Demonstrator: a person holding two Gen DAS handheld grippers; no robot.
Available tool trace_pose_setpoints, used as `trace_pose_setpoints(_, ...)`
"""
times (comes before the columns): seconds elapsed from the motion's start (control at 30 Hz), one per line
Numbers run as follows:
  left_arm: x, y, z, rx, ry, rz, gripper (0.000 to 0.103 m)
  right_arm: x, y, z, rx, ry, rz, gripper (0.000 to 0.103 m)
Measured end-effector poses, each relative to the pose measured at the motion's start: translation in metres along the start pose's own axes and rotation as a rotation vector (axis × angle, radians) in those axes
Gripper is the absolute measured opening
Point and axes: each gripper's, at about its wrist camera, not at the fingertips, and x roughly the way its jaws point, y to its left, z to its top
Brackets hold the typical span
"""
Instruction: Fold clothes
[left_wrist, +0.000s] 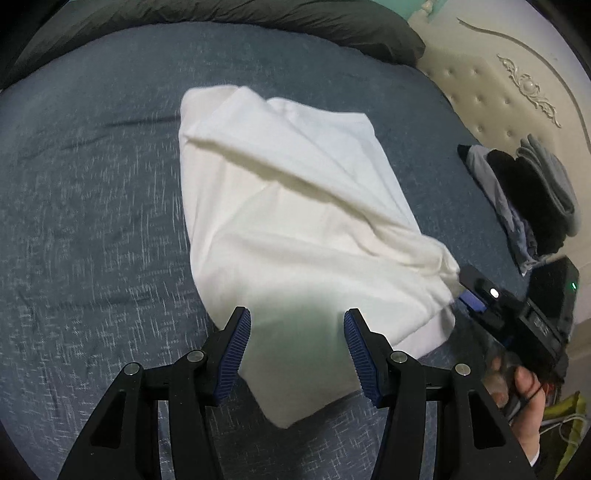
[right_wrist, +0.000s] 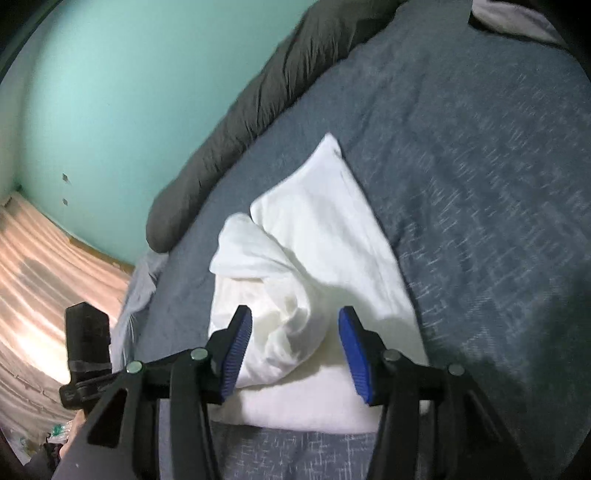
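A white garment (left_wrist: 295, 221) lies partly folded on the blue-grey bedspread (left_wrist: 92, 221). My left gripper (left_wrist: 297, 350) is open and empty, hovering just above the garment's near edge. My right gripper (right_wrist: 295, 347) is open, with its jaws either side of a bunched fold of the same white garment (right_wrist: 314, 258). In the left wrist view the right gripper (left_wrist: 469, 291) sits at the garment's right corner, held by a hand (left_wrist: 524, 398).
A pile of dark and grey clothes (left_wrist: 532, 199) lies at the bed's right side by the cream tufted headboard (left_wrist: 509, 74). A dark green duvet (right_wrist: 240, 129) runs along the far edge below a teal wall (right_wrist: 129, 92). The left gripper's body (right_wrist: 86, 354) shows at lower left.
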Motion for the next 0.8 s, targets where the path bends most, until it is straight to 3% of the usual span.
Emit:
trace_pose_setpoints(0.1,0.003,0.002,-0.005,0.004,0.007,-0.009,0.057,0.016,-0.001,0.000,-0.004,0.040,-0.016,0.050)
trace_pose_setpoints(0.13,0.003,0.003,-0.006,0.005,0.008,-0.012,0.057,0.019,-0.001,0.000,-0.012,0.049,-0.022,0.046)
trace_pose_setpoints(0.2,0.004,0.003,-0.008,0.008,0.012,-0.017,0.057,0.023,0.000,0.000,-0.034,0.053,-0.031,0.029)
trace_pose_setpoints(0.23,0.005,0.003,-0.009,0.010,0.016,-0.019,0.057,0.024,0.001,0.000,-0.044,0.054,-0.031,0.016)
trace_pose_setpoints(0.27,0.006,0.002,-0.010,0.016,0.020,-0.018,0.057,0.023,0.001,0.001,-0.050,0.049,-0.019,0.011)
trace_pose_setpoints(0.53,0.002,-0.011,-0.017,0.064,0.033,-0.016,0.057,-0.023,0.027,0.007,-0.093,-0.063,0.083,0.007)
trace_pose_setpoints(0.63,0.004,-0.020,-0.019,0.099,0.045,0.003,0.057,-0.038,0.020,0.000,-0.089,-0.083,0.052,0.007)
trace_pose_setpoints(0.8,0.015,-0.023,-0.024,0.112,0.080,0.037,0.057,-0.020,-0.018,-0.020,0.041,0.000,-0.020,0.007)
